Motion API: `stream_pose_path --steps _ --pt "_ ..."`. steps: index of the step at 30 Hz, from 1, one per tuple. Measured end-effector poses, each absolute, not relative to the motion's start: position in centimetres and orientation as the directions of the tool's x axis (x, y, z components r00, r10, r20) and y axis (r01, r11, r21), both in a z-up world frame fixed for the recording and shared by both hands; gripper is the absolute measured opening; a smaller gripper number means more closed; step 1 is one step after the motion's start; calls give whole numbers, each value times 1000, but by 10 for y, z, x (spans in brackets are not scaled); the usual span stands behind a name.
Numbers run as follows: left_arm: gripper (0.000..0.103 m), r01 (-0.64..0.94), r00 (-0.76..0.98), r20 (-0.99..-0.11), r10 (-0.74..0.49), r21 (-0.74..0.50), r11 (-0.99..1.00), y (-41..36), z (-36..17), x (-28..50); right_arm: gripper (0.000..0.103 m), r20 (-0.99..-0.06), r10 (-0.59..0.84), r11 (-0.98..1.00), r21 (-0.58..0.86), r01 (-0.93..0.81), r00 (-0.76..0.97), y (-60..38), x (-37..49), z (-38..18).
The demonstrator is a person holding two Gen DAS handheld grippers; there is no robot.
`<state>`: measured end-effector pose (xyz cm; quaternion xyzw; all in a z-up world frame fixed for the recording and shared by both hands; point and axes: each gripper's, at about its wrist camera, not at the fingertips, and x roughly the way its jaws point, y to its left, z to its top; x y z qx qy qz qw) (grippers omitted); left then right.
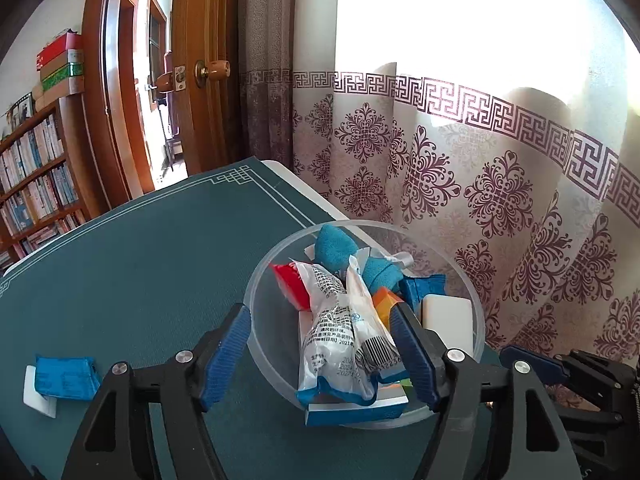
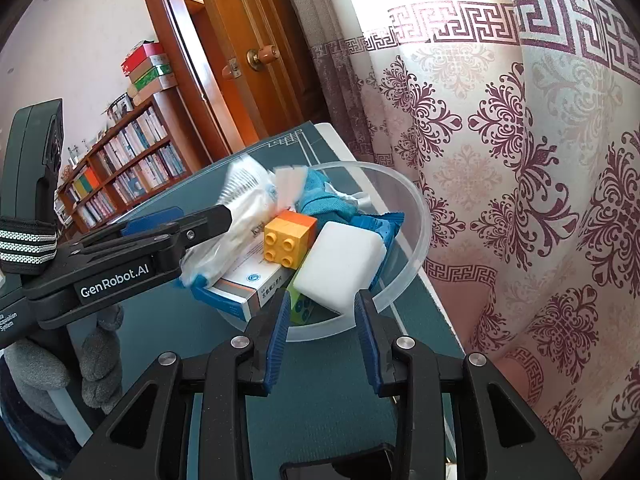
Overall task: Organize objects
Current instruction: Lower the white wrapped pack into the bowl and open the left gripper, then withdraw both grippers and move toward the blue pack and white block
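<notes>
A clear plastic bowl (image 1: pixel 264 280) (image 2: pixel 416 216) stands at the table's right edge, filled with several items. A white printed packet (image 1: pixel 340 320) (image 2: pixel 244 216) lies on top, between the wide-open jaws of my left gripper (image 1: pixel 320 320), which hovers over the bowl. The bowl also holds a blue cloth (image 1: pixel 340 246), a red packet (image 1: pixel 290 284), a white block (image 1: pixel 446 316) (image 2: pixel 340 264), an orange-yellow toy brick (image 2: pixel 290 236) and a medicine box (image 2: pixel 248 280). My right gripper (image 2: pixel 322 312) is open and empty at the bowl's near rim.
A blue packet (image 1: pixel 66 376) lies on a white card (image 1: pixel 38 396) on the green table mat (image 1: pixel 140 260) at left. A patterned curtain (image 1: pixel 500 160) hangs just behind the bowl. A bookshelf (image 1: pixel 36 184) and wooden door (image 1: pixel 200 80) stand beyond.
</notes>
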<state>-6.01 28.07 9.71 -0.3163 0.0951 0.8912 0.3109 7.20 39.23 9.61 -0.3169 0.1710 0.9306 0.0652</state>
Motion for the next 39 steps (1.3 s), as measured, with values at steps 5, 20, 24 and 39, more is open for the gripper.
stream_pose_path --steps 5,20,24,39 --pt "75 -579 -626 -625 466 -29 -815 263 95 -63 35 -614 12 -933 278 -230 -789 392 72 96" --pt "95 -505 -667 -615 420 -41 -862 221 92 -54 35 -618 -4 -934 284 -218 -786 375 75 99" --pt "97 -472 -670 -625 402 -59 -879 208 87 -56 40 -614 -15 -934 291 -208 -789 367 75 100" --pt "102 -300 -728 -627 277 -72 -951 129 75 -73 40 -593 -89 -949 294 -113 -800 320 60 109"
